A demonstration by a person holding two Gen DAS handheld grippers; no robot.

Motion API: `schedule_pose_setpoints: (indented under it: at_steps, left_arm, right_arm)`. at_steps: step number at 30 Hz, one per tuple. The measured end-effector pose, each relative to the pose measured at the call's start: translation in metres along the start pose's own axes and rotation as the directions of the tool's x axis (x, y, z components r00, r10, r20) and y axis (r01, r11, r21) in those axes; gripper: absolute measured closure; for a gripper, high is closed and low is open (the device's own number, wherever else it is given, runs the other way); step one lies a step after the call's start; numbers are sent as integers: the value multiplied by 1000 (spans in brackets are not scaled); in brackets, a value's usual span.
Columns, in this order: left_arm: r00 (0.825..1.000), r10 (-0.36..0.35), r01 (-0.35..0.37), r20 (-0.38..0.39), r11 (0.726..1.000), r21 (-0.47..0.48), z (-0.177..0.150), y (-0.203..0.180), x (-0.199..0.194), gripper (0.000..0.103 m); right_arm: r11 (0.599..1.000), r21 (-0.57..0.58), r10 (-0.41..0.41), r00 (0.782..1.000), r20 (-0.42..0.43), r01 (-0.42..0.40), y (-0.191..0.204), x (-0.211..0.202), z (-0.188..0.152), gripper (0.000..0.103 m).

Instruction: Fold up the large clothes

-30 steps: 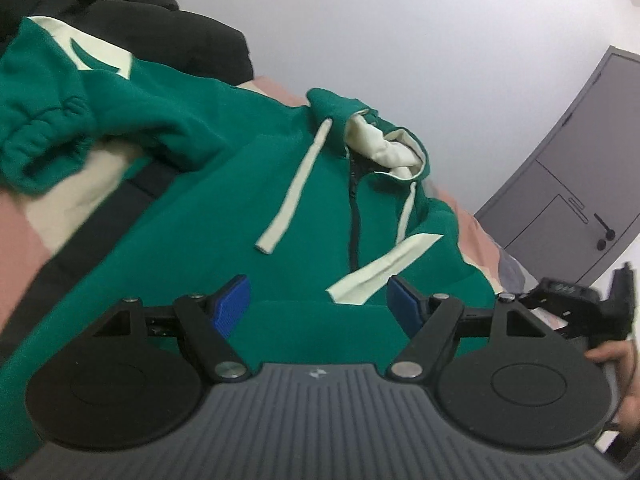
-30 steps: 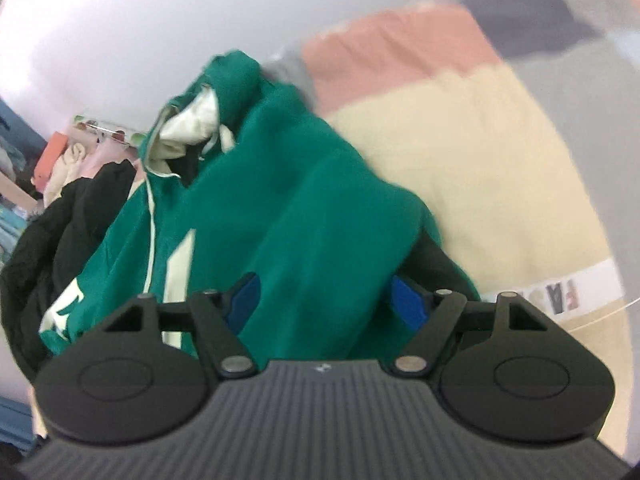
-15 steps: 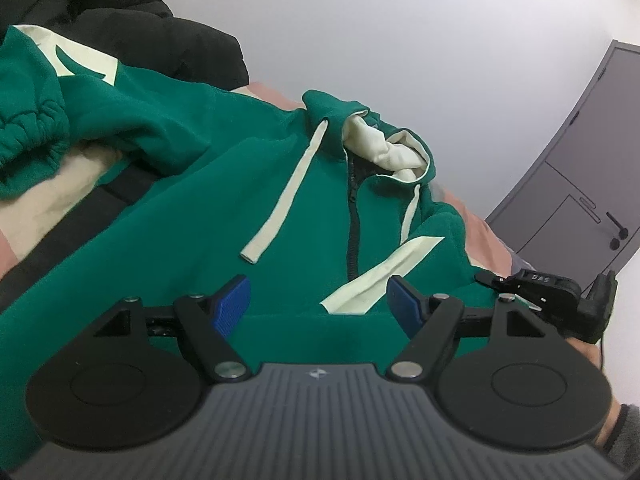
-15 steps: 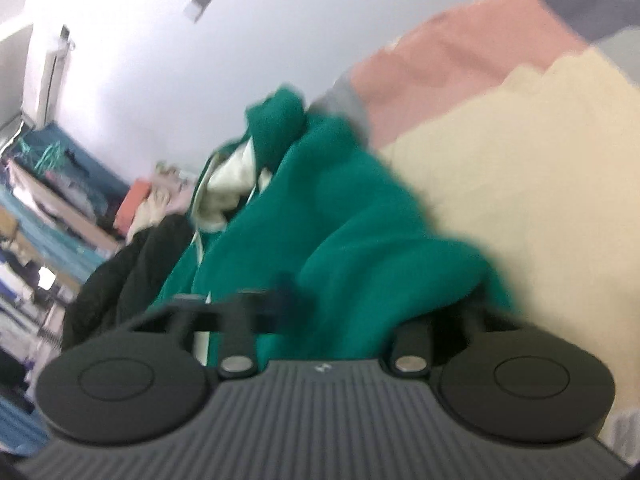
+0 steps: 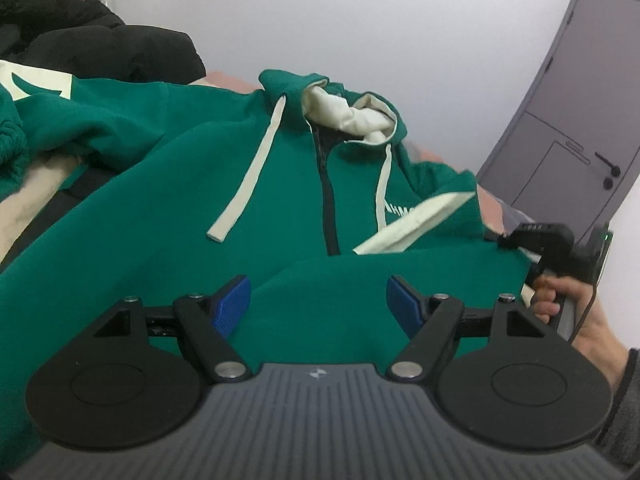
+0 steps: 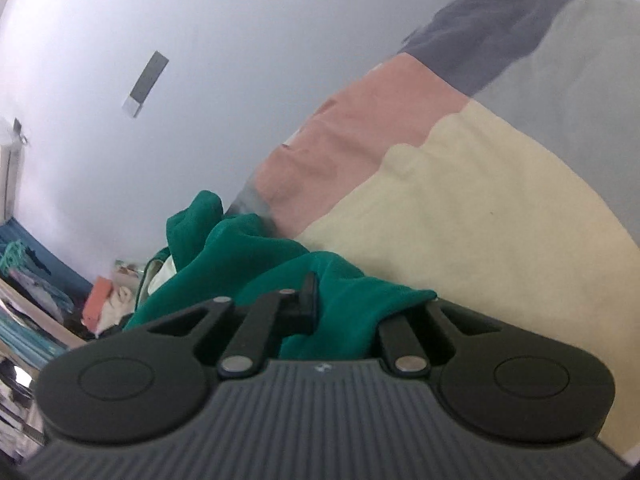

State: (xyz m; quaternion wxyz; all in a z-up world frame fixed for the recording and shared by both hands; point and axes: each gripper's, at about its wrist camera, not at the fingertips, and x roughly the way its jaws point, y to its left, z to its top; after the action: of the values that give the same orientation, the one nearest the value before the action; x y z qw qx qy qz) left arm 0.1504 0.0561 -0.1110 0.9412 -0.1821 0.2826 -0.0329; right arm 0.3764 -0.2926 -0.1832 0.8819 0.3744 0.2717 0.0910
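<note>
Green hoodie (image 5: 168,240) lay lengthwise, hood toward upper centre. Left gripper (image 5: 319,300) spread wide; right gripper (image 6: 348,312) pinched, seemingly, its bunched fabric.

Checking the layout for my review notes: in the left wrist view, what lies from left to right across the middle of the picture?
Black garment pile → long cream drawstring → dark zipper → short cream drawstring → right tongs in a hand → grey door.
</note>
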Motion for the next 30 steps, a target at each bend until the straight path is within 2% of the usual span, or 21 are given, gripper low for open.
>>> schedule_pose_setpoints:
  at_steps: [3,7,8,10,12,13,15,18,23,26,30]
  left_arm:
    - [1000,22,-22,-18,1000,2,-2,4,1,24]
    - [998,42,-42,-37,999,-3,-7,9,-8,24]
    - [998,38,-38,-41,999,-6,-8,10,-11,24]
    - [998,44,-44,-37,999,5,-8,9,-14,24]
    - [998,55,-54,-39,998,23,-8,7,-14,24]
    - [997,59,-58,-42,998,27,-8,6,-13,24]
    - [997,67,-65,-48,997,36,-9,5,-12,25]
    - [994,88,-84,-71,995,54,-9,2,-8,25]
    - [980,143,-133,-137,988,81,-14,1,5,25]
    - [978,142,-139,-151,990,36,-15,6,10,25]
    - [982,131,-131,-135,991,4,-12,8,6,25]
  right_arm:
    - [989,-131,-66,998,5,66,16,-5,-9,91]
    - [915,-356,-207,978,-18,188,45,-3,-19,89]
    - [898,-395,-214,977,-13,192,51,-7,-22,89]
    - [886,-419,-225,974,-15,198,59,-16,-24,82]
    - [902,-387,-228,972,-55,190,63,-28,-24,65]
    - [906,-378,-232,970,-71,189,66,-35,-25,63]
    - [892,-391,-275,959,-72,227,74,-49,-30,45]
    - [835,-475,-339,940,-46,278,90,-69,-45,44]
    - [802,-561,-262,965,-23,204,117,-98,-74,44]
    - [786,-610,-182,980,-76,99,131,-102,-95,46]
    - [762,-648,-140,980,-142,15,146,-94,-117,46]
